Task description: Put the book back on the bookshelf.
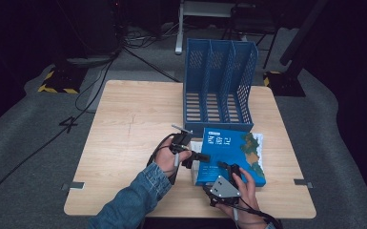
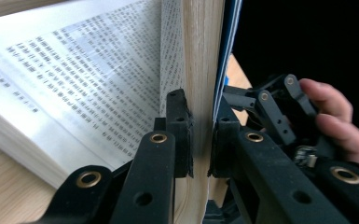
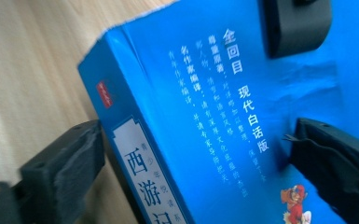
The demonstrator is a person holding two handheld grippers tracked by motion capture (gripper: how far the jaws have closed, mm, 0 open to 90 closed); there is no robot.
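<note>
A dim room with cables on a grey floor surrounds a pale wooden table (image 1: 124, 129), and all the action sits at its near right. Nearest, at about five o'clock on the tabletop, the right gripper (image 1: 229, 168) reaches in from the book's near edge; its jaws stand wide, one black pad beside the spine on the table side, the other lying against the cover, not pinching. Just beyond lies the blue book (image 1: 233, 155), cover up, its spine (image 3: 135, 168) with white characters facing the right gripper's camera. At nine o'clock from the book comes the left gripper (image 1: 196, 156), held by a hand in a denim sleeve (image 1: 138, 195). Its jaws are clamped tight on the book's cover and a thin sheaf of leaves, raised on edge; the left gripper view shows the printed pages (image 2: 79, 88) fanning away to the left. Farther back, at twelve o'clock from the book and just beside its far edge, stands a blue file rack (image 1: 219, 86) with three slots, upright.
</note>
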